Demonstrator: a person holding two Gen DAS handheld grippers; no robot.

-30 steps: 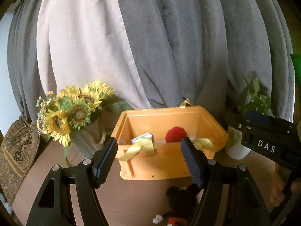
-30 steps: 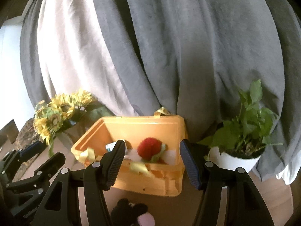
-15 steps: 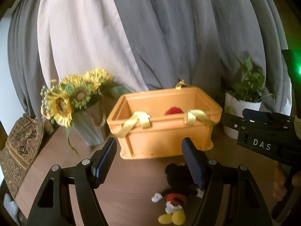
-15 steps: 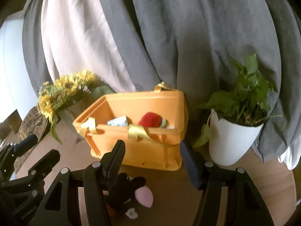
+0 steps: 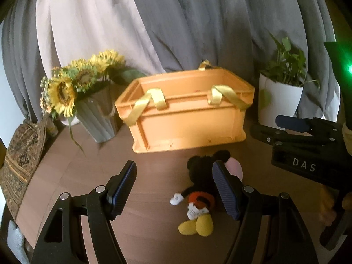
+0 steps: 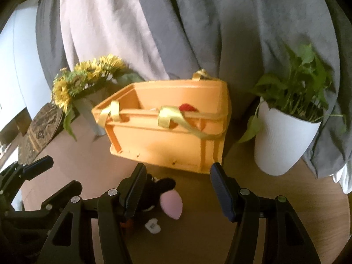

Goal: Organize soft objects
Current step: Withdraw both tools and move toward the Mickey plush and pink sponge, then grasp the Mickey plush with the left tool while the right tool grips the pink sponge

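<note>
A Mickey Mouse plush (image 5: 199, 194) lies on the brown table in front of an orange crate (image 5: 187, 123) with yellow ribbon handles. My left gripper (image 5: 175, 186) is open and empty just above the plush, which lies near its right finger. My right gripper (image 6: 177, 188) is open and empty; the plush's head (image 6: 161, 194) shows between its fingers, close to the left one. A red soft thing (image 6: 187, 107) peeks over the crate's rim (image 6: 176, 115) in the right wrist view. The right gripper's body (image 5: 308, 151) shows at the right of the left wrist view.
A vase of sunflowers (image 5: 88, 92) stands left of the crate, a white pot with a green plant (image 5: 279, 101) right of it. A patterned woven piece (image 5: 19, 160) leans at the far left. Grey and beige curtains hang behind.
Both grippers have pulled back and lowered from over the crate toward the table. The plush has come fully into view; the crate's inside is now mostly hidden.
</note>
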